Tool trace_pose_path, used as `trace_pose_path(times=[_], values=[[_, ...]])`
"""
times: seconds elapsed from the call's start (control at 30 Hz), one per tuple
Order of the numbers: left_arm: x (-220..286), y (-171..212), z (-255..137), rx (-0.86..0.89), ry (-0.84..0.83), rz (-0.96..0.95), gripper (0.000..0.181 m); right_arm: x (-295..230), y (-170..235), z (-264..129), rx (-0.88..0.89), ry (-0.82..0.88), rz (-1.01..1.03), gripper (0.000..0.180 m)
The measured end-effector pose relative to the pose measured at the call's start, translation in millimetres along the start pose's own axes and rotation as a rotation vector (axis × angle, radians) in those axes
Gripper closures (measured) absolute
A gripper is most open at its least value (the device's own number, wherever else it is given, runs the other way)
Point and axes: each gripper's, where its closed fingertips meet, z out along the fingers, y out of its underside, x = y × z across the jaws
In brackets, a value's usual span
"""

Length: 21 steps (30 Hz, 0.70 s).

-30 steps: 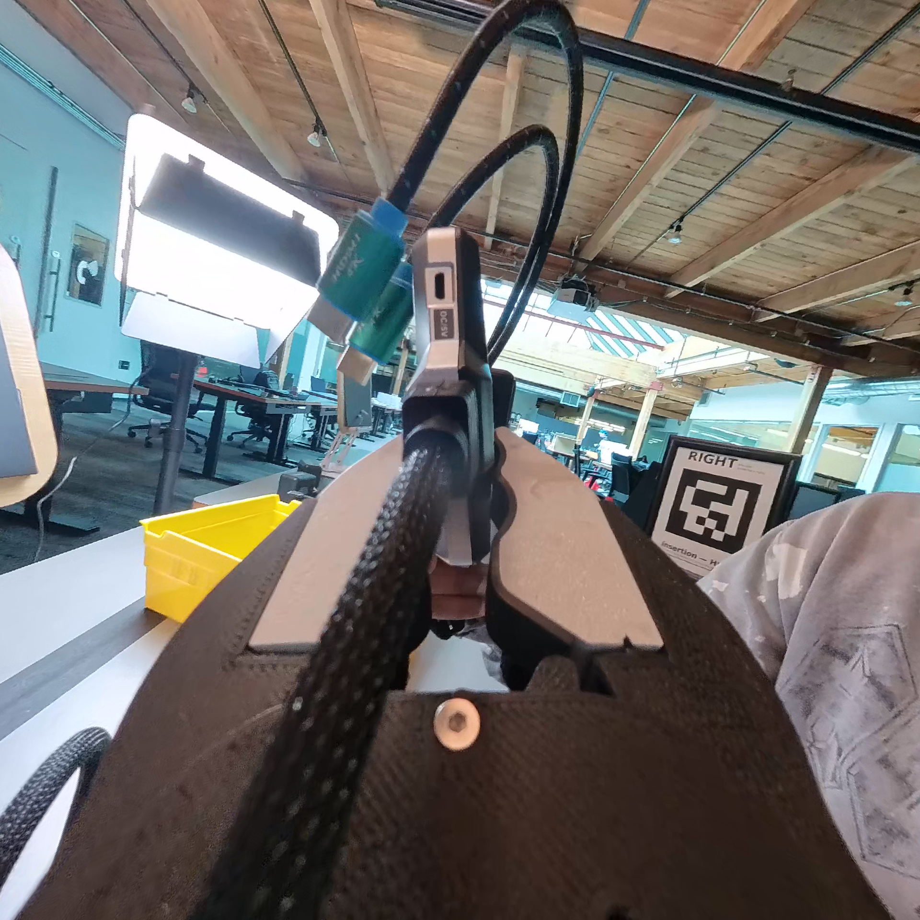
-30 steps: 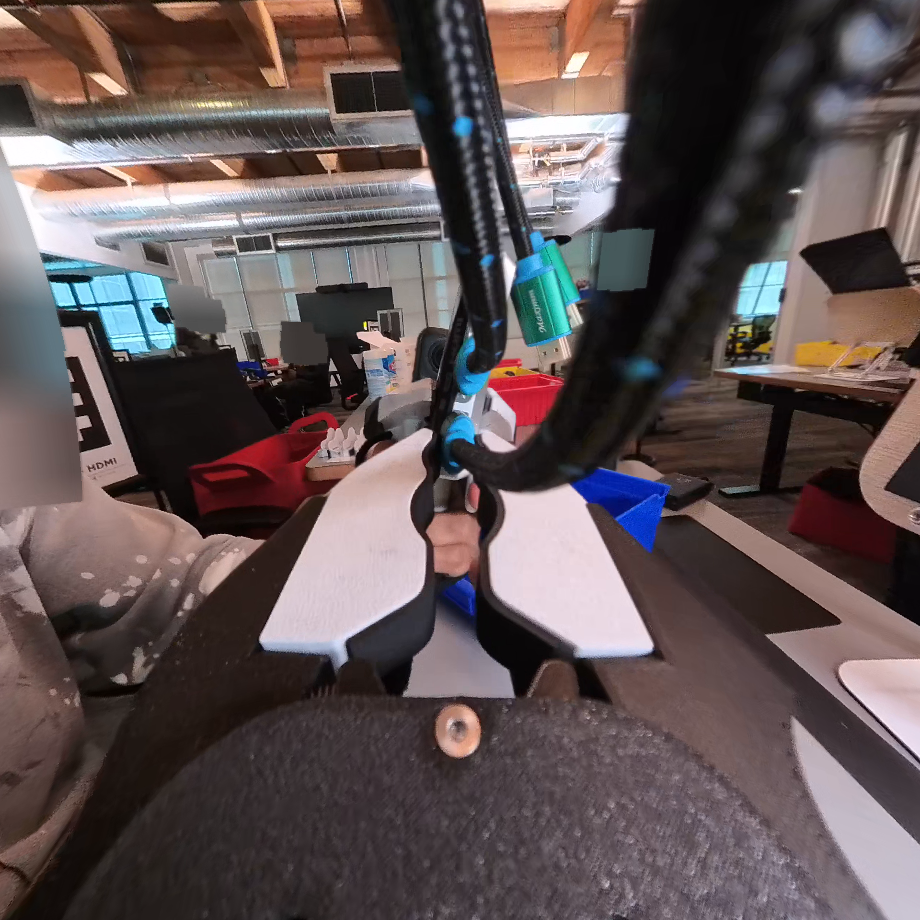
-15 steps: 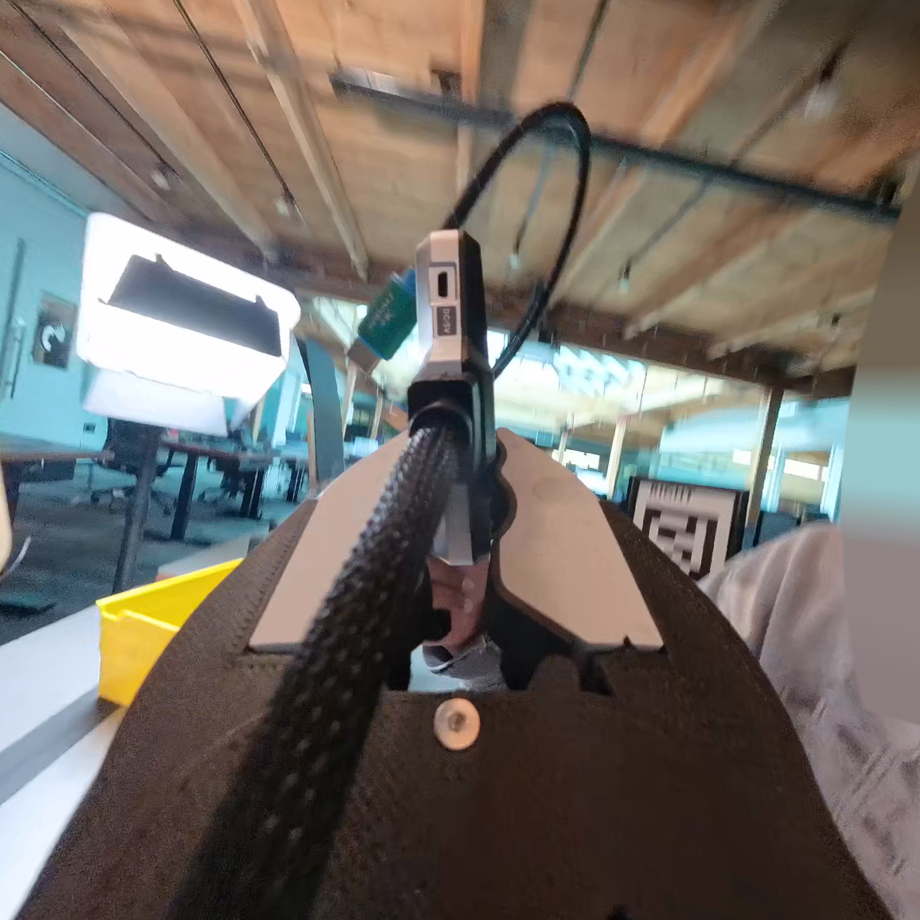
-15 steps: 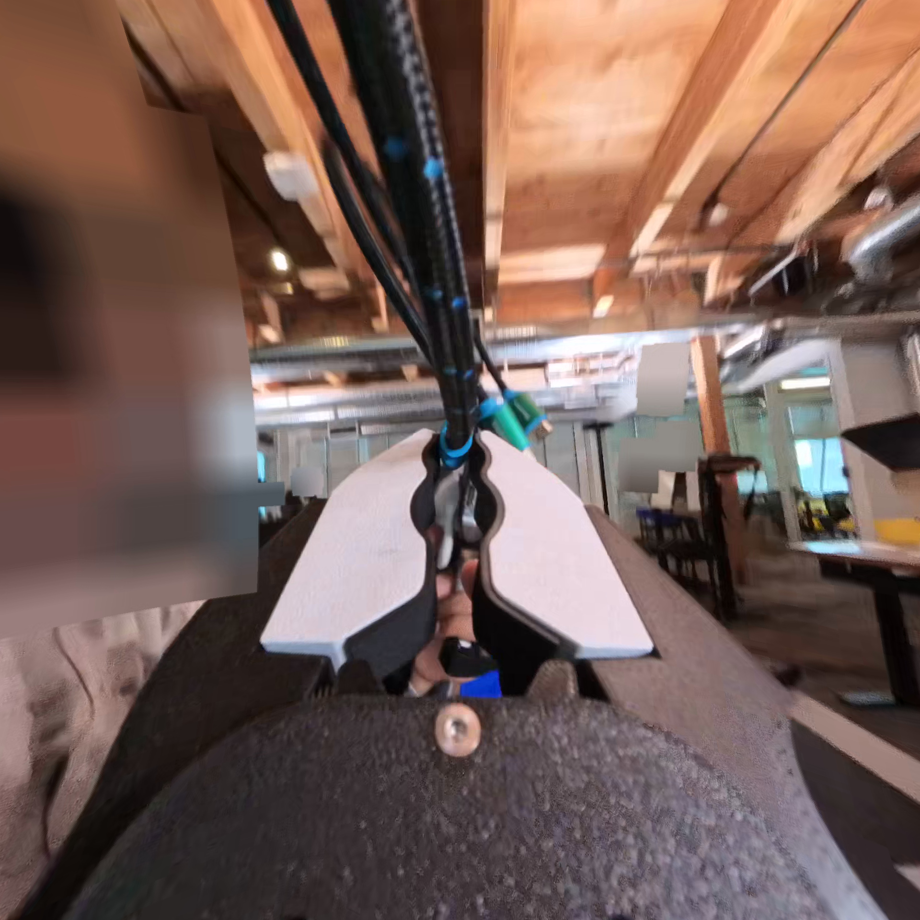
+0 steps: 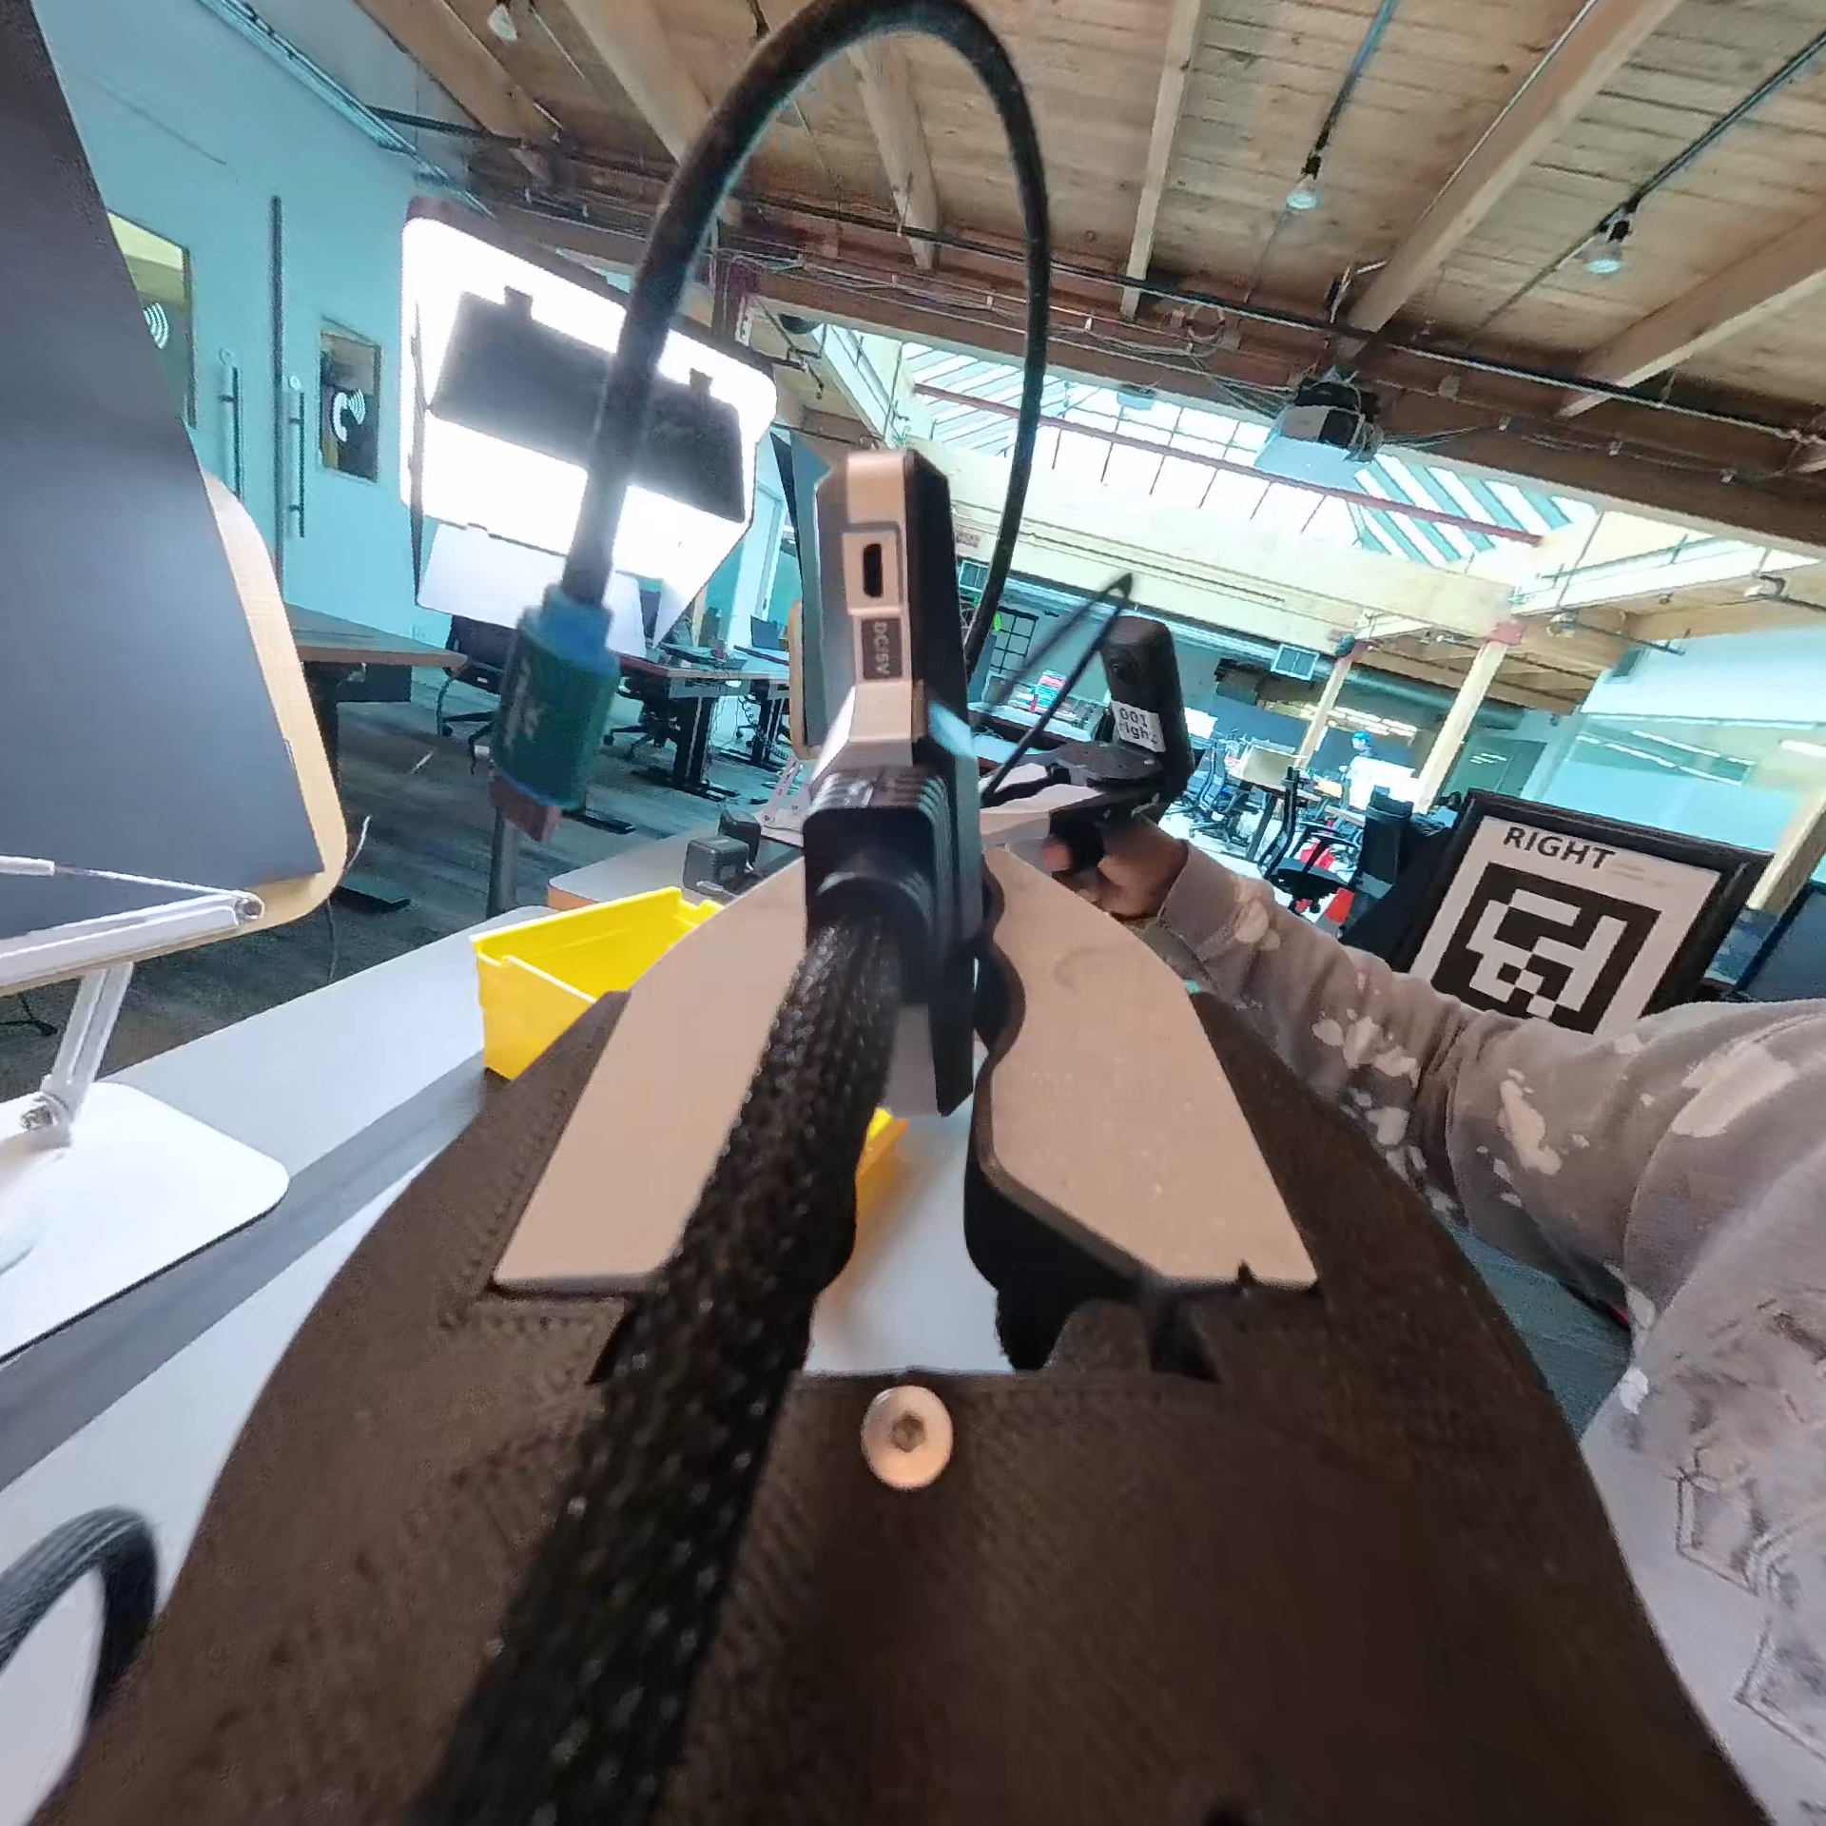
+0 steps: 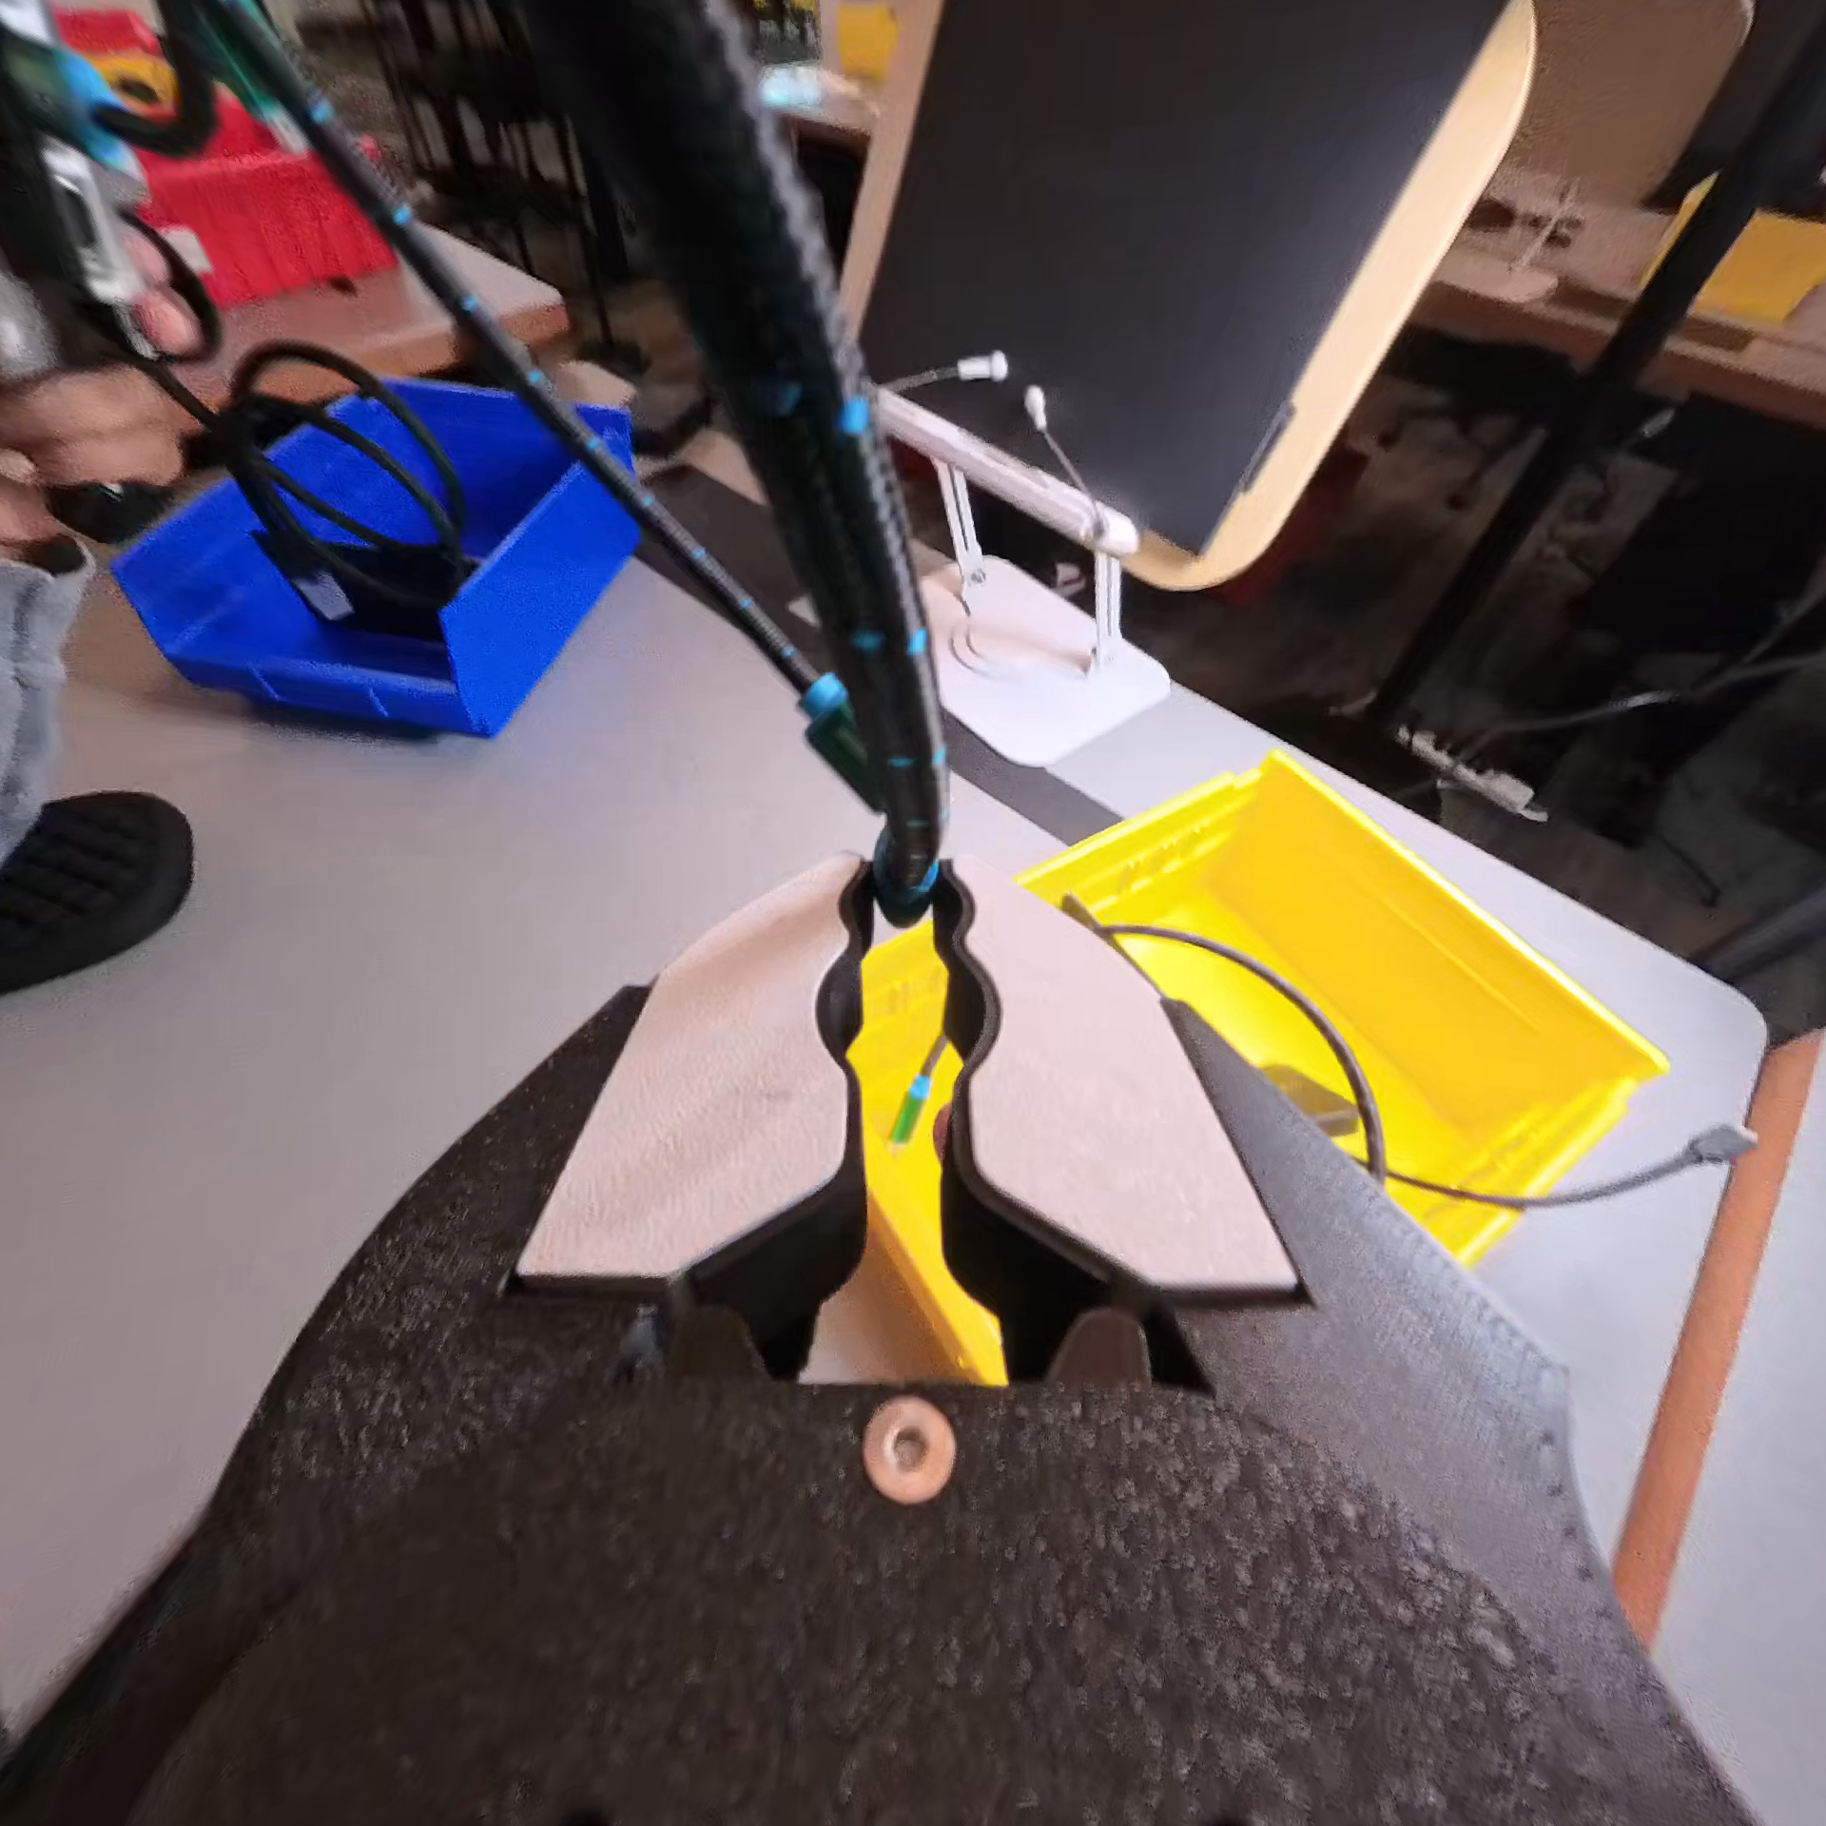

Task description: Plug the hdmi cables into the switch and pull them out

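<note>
We're clamping the left gripper [image 5: 963,870] on the switch [image 5: 889,692]: it's standing upright between the fingers, pinched at its lower half, its silver side port facing the camera. Left of and above the tips, a teal HDMI plug [image 5: 553,706] is hanging free with its metal end down, not seated in anything. Its black braided cable [image 5: 1018,296] is arching up over the switch and dropping behind it. The switch's own thick braided lead [image 5: 751,1235] is running back over the left finger [image 5: 672,1097] toward the camera. The yellow bin [image 5: 573,954] is sitting on the grey table [image 5: 326,1057] just left of and below the tips.

We're keeping the right gripper [image 6: 904,884] pinched shut on a bundle of black-and-blue braided HDMI cables [image 6: 870,553], gripping it at the very tips. The bundle is rising straight up from them. A second teal plug [image 6: 835,731] is dangling just left of and above the tips. The blue bin [image 6: 534,603] with coiled cable is sitting far left. The yellow bin [image 6: 1433,998] is lying right of and under the fingers, a thin black cable [image 6: 1364,1117] trailing over its rim
</note>
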Motion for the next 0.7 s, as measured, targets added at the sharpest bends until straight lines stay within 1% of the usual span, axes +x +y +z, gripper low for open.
trace_pose_path(times=[0.17, 0.33, 0.4, 0.5, 0.7], values=[[0.6, 1.1, -0.4, -0.011, -0.015, 0.008, 0.159, 28.6, 27.9, -2.9, -0.147, 0.042, 0.077, 0.168], [0.1, -0.2, -3.2, -0.028, -0.056, 0.048, 0.158, 46.8, 58.4, -0.5, -0.286, 0.052, 0.213, 0.168], [-1.4, -2.2, -5.6, -0.032, -0.078, 0.071, 0.159, 49.0, 64.0, 2.8, -0.309, 0.045, 0.254, 0.169], [-2.5, -5.0, -8.2, -0.025, -0.084, 0.079, 0.158, 46.6, 66.6, 9.3, -0.327, -0.012, 0.333, 0.169], [-9.7, 0.3, -7.1, -0.035, -0.09, 0.061, 0.158, 63.4, 67.3, 22.0, -0.35, -0.081, 0.465, 0.169]])
